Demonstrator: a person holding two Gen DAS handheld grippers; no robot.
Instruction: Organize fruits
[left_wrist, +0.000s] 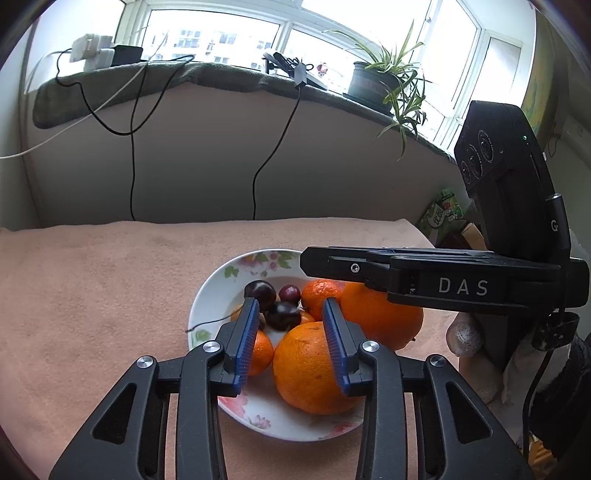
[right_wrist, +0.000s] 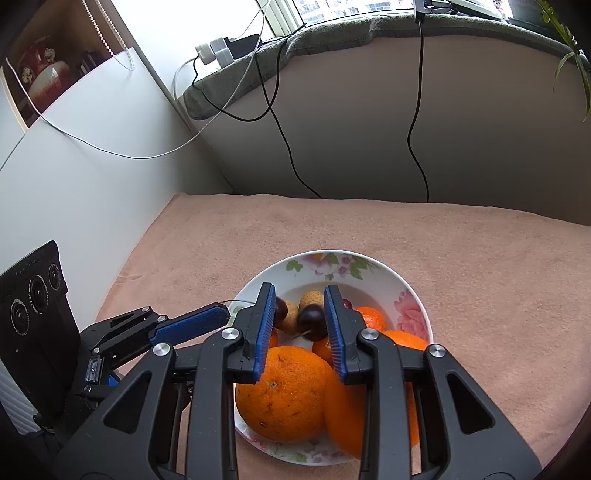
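Observation:
A white flowered bowl (left_wrist: 207, 291) (right_wrist: 406, 284) stands on the peach cloth. It holds two large oranges (left_wrist: 310, 369) (right_wrist: 284, 395), smaller mandarins (left_wrist: 321, 295), dark cherries (left_wrist: 260, 290) (right_wrist: 312, 321) and small tan fruits (right_wrist: 310, 297). My left gripper (left_wrist: 290, 306) hangs over the bowl's near side, open, with nothing between its blue pads; the fruit shows through the gap below. From the right, my right gripper (left_wrist: 306, 262) (right_wrist: 298, 295) reaches above the bowl with its jaws drawn close and nothing gripped. The left gripper's pad (right_wrist: 188, 325) shows by the bowl's left rim.
The peach cloth (left_wrist: 92, 295) covers the table up to a grey wall. Black and white cables (left_wrist: 131, 177) hang from the sill, where a potted plant (left_wrist: 384, 81) stands. A white cabinet side (right_wrist: 92, 166) borders the table. A gloved hand (left_wrist: 463, 336) holds the right gripper.

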